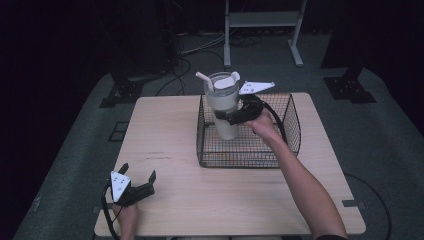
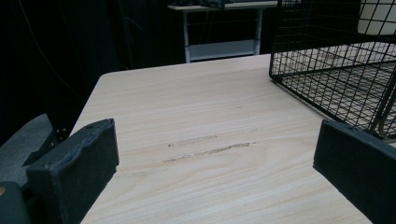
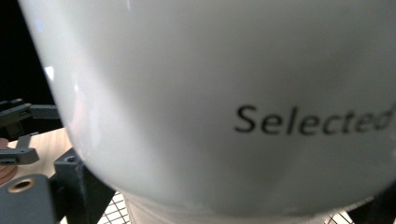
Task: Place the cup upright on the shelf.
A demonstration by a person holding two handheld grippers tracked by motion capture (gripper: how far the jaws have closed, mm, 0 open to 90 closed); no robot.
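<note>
The right hand-held gripper [image 1: 223, 116] clamps the white tumbler [image 1: 223, 105] upright inside the wire basket [image 1: 290, 131]; the left hand-held gripper [image 1: 137, 174] rests released, well apart from the basket.

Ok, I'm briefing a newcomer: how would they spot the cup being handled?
On the light wooden table stands a black wire basket. Over its far left corner the right gripper clamps a tall white tumbler, with a clear lid and a white straw.
</note>
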